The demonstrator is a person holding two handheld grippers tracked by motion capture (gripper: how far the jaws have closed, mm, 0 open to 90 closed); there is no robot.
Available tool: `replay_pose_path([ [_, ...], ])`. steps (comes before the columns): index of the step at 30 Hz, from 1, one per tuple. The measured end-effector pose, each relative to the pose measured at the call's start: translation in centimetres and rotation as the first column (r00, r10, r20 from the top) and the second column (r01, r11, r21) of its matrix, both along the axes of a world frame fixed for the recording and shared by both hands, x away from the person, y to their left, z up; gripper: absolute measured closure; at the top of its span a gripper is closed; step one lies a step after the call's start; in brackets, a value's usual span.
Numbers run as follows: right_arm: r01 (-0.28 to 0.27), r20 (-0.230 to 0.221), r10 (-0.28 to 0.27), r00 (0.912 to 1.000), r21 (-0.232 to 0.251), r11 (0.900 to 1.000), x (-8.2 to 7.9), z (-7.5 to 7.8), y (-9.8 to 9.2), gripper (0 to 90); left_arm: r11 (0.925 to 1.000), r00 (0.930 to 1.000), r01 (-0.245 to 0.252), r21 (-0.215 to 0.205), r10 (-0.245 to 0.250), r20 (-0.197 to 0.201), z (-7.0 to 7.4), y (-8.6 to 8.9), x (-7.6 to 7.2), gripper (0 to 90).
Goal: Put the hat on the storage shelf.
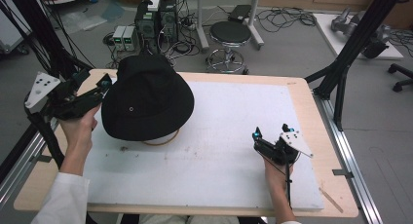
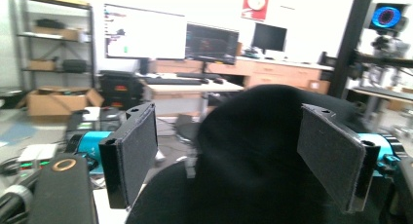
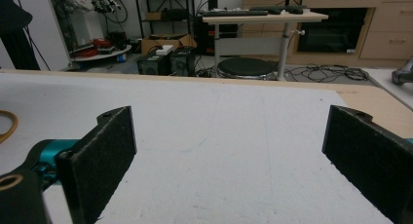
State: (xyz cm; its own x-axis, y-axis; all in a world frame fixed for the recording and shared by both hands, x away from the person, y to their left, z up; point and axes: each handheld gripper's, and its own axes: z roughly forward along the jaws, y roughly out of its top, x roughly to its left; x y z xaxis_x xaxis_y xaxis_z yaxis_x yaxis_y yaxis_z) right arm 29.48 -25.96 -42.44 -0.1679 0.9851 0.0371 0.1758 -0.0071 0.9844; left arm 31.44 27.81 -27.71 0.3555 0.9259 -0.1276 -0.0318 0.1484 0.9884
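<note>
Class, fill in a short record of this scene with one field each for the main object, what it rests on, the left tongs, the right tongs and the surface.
Main object: black bucket hat
Rests on: a tan ring peeking out under its brim
Left tongs: open, at the hat's left edge, jaws either side of the crown
Right tongs: open, nothing between the jaws, over the mat
Surface: white mat on a wooden table

Grey floor, black stool (image 1: 230, 35), tangled cables (image 1: 285, 15), wooden desk with monitors (image 2: 173, 38).
</note>
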Motion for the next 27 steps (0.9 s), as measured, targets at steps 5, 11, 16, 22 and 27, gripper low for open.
replay_pose_path([
  [5,0.004,0.000,-0.004,1.0000,0.008,1.000,0.0,0.0,0.0,4.5,0.9962,0.9959,-0.086,-0.012,0.086,-0.026,-1.0,1.9,-0.6,23.5],
  [11,0.004,-0.001,-0.004,1.0000,0.008,1.000,-0.1,0.0,0.0,4.5,0.9891,0.9885,-0.147,-0.007,0.147,-0.035,-2.7,2.9,-1.4,24.0],
  [16,0.006,0.001,-0.006,1.0000,0.012,1.000,-0.1,0.0,-0.1,4.5,0.9794,0.9782,-0.202,-0.001,0.202,-0.050,-4.2,3.5,-1.9,23.9],
  [22,0.007,0.000,-0.007,1.0000,0.014,1.000,-0.2,0.1,-0.1,4.4,0.9693,0.9670,-0.246,0.008,0.246,-0.067,-6.2,4.0,-2.2,25.0],
  [27,0.008,0.000,-0.008,1.0000,0.014,1.000,-0.2,0.1,-0.1,4.4,0.9596,0.9568,-0.281,0.012,0.281,-0.074,-7.4,4.3,-2.5,25.9],
])
